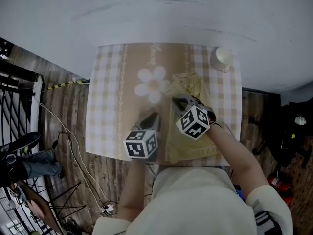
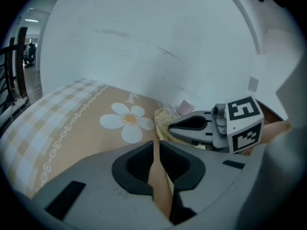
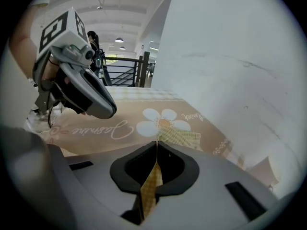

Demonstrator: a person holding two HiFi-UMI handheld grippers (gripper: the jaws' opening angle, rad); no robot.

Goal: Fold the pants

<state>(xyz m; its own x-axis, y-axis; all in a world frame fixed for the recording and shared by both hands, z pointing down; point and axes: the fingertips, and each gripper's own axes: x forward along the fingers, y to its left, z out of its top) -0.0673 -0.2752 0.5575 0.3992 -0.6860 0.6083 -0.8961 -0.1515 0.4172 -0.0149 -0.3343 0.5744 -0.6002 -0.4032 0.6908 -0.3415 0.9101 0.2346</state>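
The yellow plaid pants lie bunched along the right half of a small table covered by a tan checked cloth with a daisy print. My right gripper reaches over them, and in the right gripper view its jaws are shut on a fold of plaid fabric, with more pants lying beyond. My left gripper hovers just left of the pants' edge. Its jaws stand a narrow slit apart, and only plain tan cloth shows through. The pants' corner lies just ahead of it.
A white cup stands at the table's far right corner. A pale wall runs behind the table. A black railing and cables are on the wooden floor at left, and dark gear is at right.
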